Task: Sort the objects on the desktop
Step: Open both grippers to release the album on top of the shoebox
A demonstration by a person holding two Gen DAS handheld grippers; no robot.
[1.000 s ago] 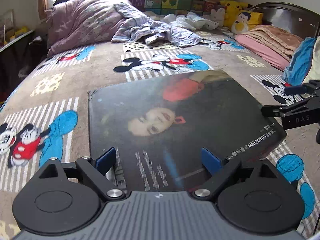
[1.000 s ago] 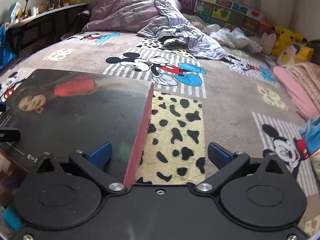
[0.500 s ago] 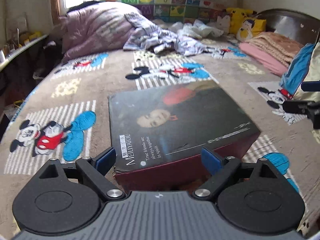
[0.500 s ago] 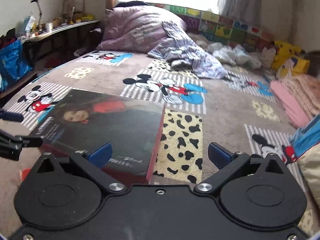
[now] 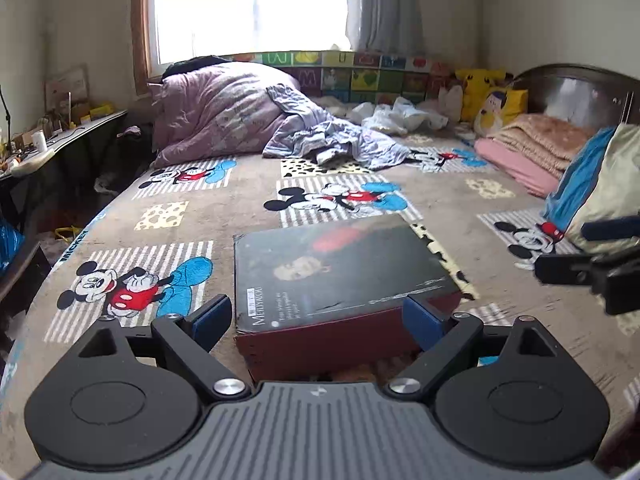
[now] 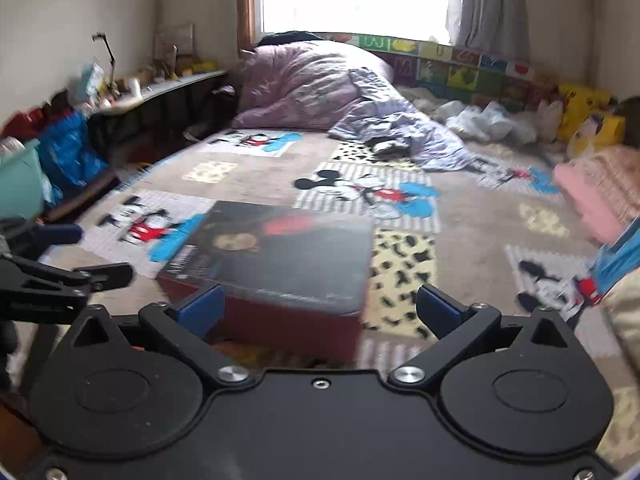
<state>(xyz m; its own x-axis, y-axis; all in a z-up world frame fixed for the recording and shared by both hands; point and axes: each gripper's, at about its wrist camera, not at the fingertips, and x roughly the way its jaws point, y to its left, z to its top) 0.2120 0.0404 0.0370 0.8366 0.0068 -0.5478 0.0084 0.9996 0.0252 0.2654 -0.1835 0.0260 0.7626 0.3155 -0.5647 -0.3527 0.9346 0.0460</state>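
On the Mickey Mouse bedspread lies a dark-lidded red box; left gripper, jaws wide, before its near edge; right gripper, jaws wide, empty, beside it.

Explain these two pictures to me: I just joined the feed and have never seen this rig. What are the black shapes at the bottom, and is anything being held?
There is no robot arm. A person holds a hand gripper in each hand, and each gripper has a wide-angle camera looking forward along its two blue-tipped fingers. The black shapes at the bottom are the gripper bodies.

One picture is from the left gripper, the other from the right gripper. Each also shows the other gripper at its edge.

Both look over a bed with a cartoon-mouse blanket. On it lies a dark flat box with red sides. A purple quilt is piled at the far end, and folded blankets lie on the right.

Both grippers are open and hold nothing.
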